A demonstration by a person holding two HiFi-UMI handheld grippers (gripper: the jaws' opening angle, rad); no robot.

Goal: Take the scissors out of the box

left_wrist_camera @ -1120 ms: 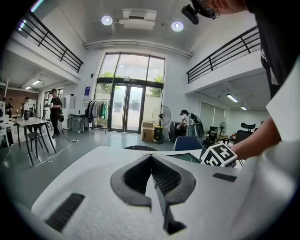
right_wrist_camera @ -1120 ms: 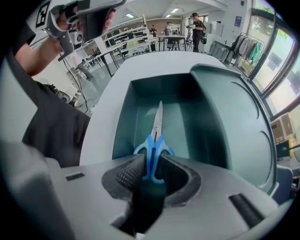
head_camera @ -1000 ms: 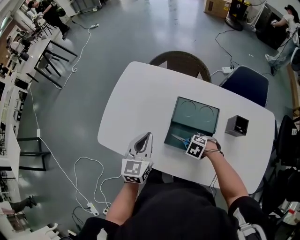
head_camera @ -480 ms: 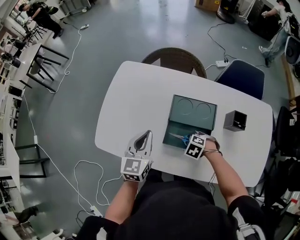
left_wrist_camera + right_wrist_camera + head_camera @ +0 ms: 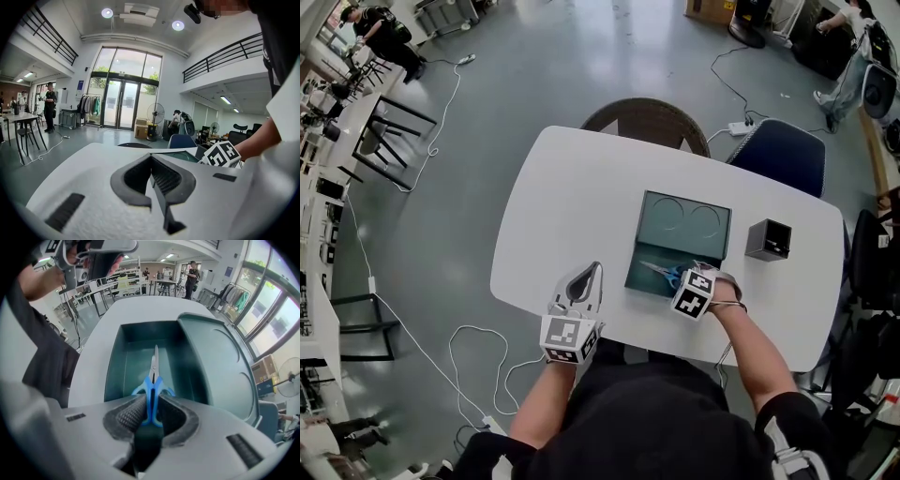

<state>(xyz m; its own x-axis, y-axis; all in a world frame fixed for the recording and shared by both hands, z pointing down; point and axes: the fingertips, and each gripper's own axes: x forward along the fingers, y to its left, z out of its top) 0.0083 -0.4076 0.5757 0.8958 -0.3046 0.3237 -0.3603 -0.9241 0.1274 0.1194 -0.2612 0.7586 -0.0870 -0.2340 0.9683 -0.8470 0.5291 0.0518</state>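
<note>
Head view
A: Where do the scissors [image 5: 660, 273] lie?
B: In the lower tray of the open box [image 5: 639, 277], just right of centre on the white surface [image 5: 572, 187]. The right claw [image 5: 682, 279] dips steeply into that tray from the lower edge, because the handles point toward the person.
A: And the left claw [image 5: 592, 275]?
B: It rests over the surface, left of the box and apart from it. It looks parked so as not to crowd the reach.

Left gripper view
A: Is anything in it?
B: No. The left claw [image 5: 151, 161] has its jaws together with nothing between them, and it points out across the surface. The right gripper's marker cube [image 5: 221, 154] shows at mid-right.

Right gripper view
A: Is there a grip yet?
B: The right claw [image 5: 151, 400] is closing. The blue handles of the scissors [image 5: 152, 376] stand between its jaws, and both pads look to be against them. The blades run up the frame along the tray floor, so the scissors are not yet lifted out. The lid [image 5: 220, 366] lies open at right, which leaves a clear way upward. I judge that taking them by the handles keeps the blades pointing away.
</note>
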